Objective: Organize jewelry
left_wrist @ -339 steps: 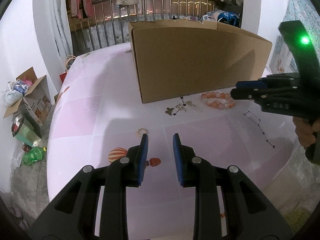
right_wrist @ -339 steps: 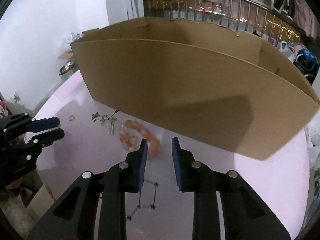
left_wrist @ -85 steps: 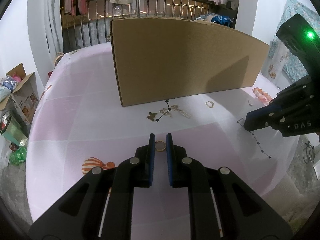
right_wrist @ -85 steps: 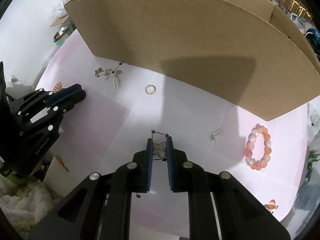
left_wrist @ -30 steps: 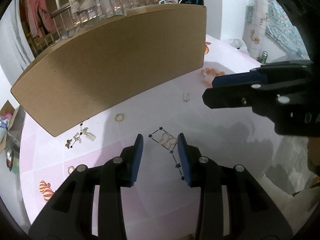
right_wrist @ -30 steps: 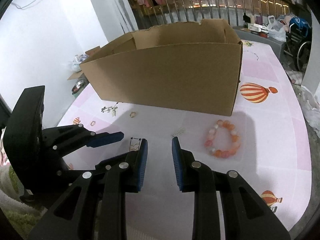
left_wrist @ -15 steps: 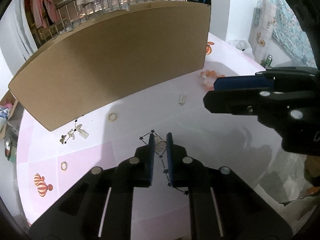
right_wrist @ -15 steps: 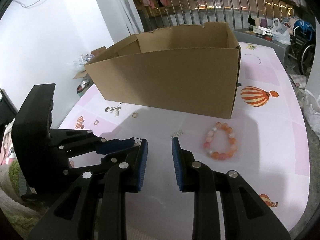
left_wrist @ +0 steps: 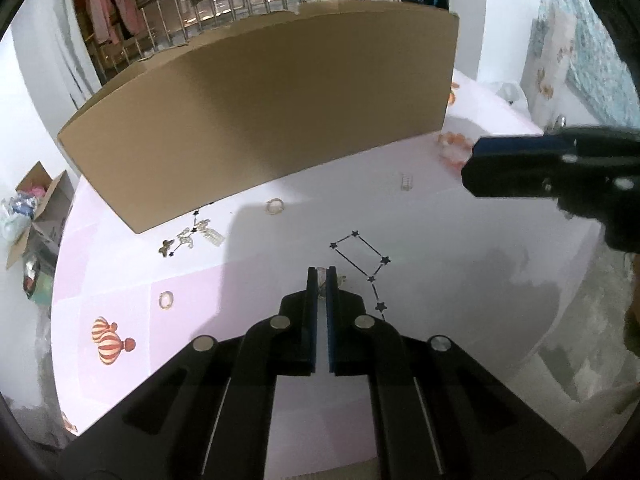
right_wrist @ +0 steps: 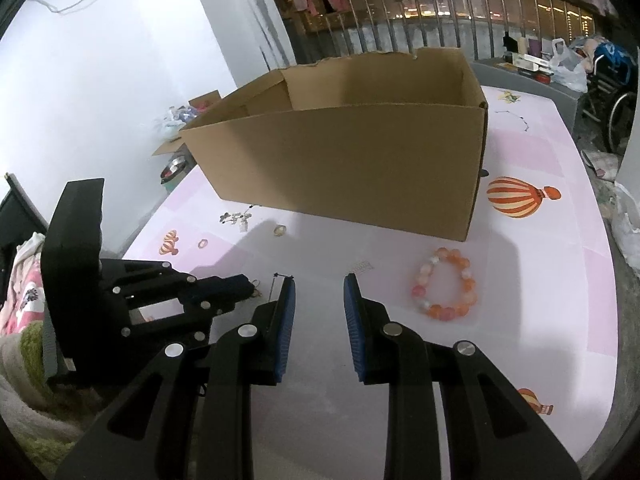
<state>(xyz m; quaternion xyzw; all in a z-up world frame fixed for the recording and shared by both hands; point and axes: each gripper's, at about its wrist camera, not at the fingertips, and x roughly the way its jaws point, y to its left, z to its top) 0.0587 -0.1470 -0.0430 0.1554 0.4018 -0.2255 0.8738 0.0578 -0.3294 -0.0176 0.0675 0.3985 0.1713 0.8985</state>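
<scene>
- Two grippers are in your hands over the pink table (right_wrist: 552,280), both pointing down toward the near half of it.
- Your left gripper (left_wrist: 321,276) has its blue pads pressed almost together, and a small pale gold clover-shaped charm (left_wrist: 321,280) shows in the thin slit between the tips, pinched there; a bit of it sticks out to the right of the tips.
- That charm sits just left of the printed star pattern (left_wrist: 360,256) on the tablecloth, near the middle of the table.
- From the right wrist view, your left gripper (right_wrist: 250,286) lies low at the left, its tips down at the table surface with a small gold piece at their end.
- Your right gripper (right_wrist: 319,286) has its pads spread a moderate way apart, with nothing between them; it hangs above bare table.
- The orange and white bead bracelet (right_wrist: 444,284) lies flat just right of the right gripper's tips, apart from them.
- A small metal spring-like piece (right_wrist: 362,267) lies between the bracelet and the cardboard box (right_wrist: 360,160).
- The box stands open-topped at the far side of the table.
- One gold ring (left_wrist: 275,206) lies close to the box's near wall, another ring (left_wrist: 165,299) nearer you at the left.
- A cluster of small gold charms (left_wrist: 188,238) lies by the box's near left corner.
</scene>
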